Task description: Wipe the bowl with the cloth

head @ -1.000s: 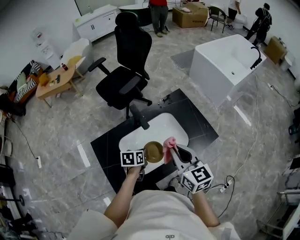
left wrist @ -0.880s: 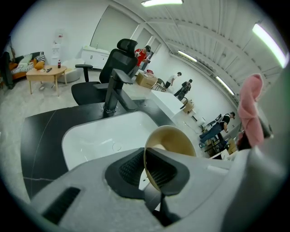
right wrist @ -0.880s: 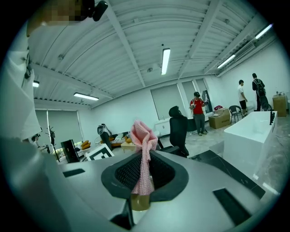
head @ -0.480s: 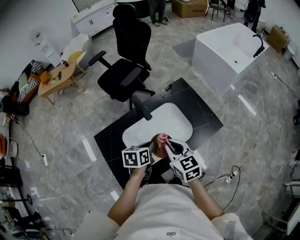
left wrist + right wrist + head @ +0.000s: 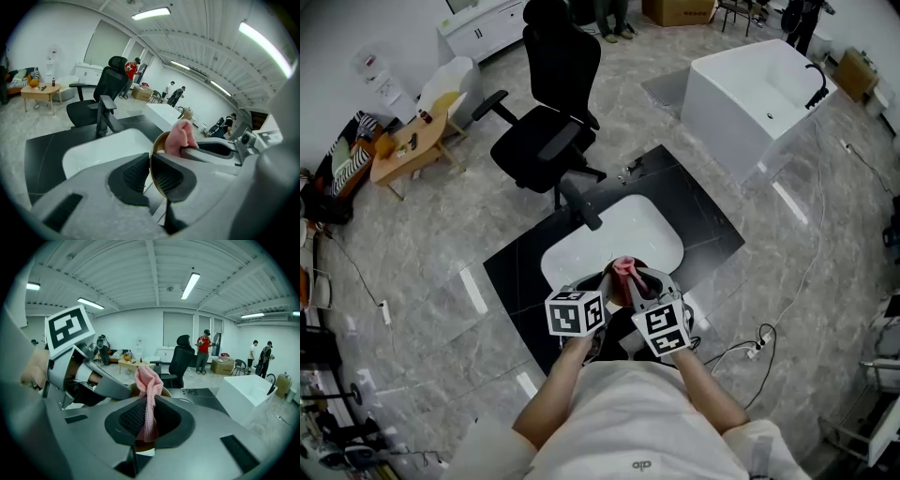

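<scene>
the left gripper is clenched on the rim of the bowl, which stands on edge above the sink. the right gripper pinches the pink cloth, just right of the bowl, at its open side. whether the cloth touches the inside is hidden

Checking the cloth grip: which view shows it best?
Right gripper view: the cloth sits pinched between its jaws. The left gripper view shows only its top by the bowl; the head view, a speck.
</scene>
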The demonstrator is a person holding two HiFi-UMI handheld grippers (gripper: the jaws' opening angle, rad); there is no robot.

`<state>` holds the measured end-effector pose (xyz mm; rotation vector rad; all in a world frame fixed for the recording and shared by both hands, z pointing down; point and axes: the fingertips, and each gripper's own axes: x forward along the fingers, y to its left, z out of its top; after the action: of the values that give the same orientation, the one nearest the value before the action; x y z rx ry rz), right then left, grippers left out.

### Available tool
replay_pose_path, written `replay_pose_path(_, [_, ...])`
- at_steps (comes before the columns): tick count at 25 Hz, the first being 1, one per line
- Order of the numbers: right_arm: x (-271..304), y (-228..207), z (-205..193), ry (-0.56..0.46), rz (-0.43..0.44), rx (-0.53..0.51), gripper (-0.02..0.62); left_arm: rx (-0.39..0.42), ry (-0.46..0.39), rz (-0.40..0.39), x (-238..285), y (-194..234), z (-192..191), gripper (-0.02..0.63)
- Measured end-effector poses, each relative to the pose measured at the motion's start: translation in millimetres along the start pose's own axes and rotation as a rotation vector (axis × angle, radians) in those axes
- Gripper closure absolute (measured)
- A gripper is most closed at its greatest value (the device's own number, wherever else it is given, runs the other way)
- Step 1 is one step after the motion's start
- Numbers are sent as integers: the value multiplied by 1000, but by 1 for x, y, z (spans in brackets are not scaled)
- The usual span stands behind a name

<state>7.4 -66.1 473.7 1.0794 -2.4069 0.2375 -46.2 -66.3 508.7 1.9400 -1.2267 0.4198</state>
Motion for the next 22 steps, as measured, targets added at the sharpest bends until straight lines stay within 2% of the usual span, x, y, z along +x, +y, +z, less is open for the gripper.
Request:
replay_pose_path(6, [5,4,-13,113,-33,-114,566,54,-10,7,-4,-6,-2,580])
replay_pose_path(10, [9,9,-21,171,-38,-126,566,144,-16,30,-8,-11,-2,580])
replay_pose_path(15, [9,14,-24,197,-27,-149,566,204,-25,43,-12,-15,-3,580])
replay_pose_path(22, [11,33,-30,218,28,-272,566,254,-51,70,-15,-14,-1,580])
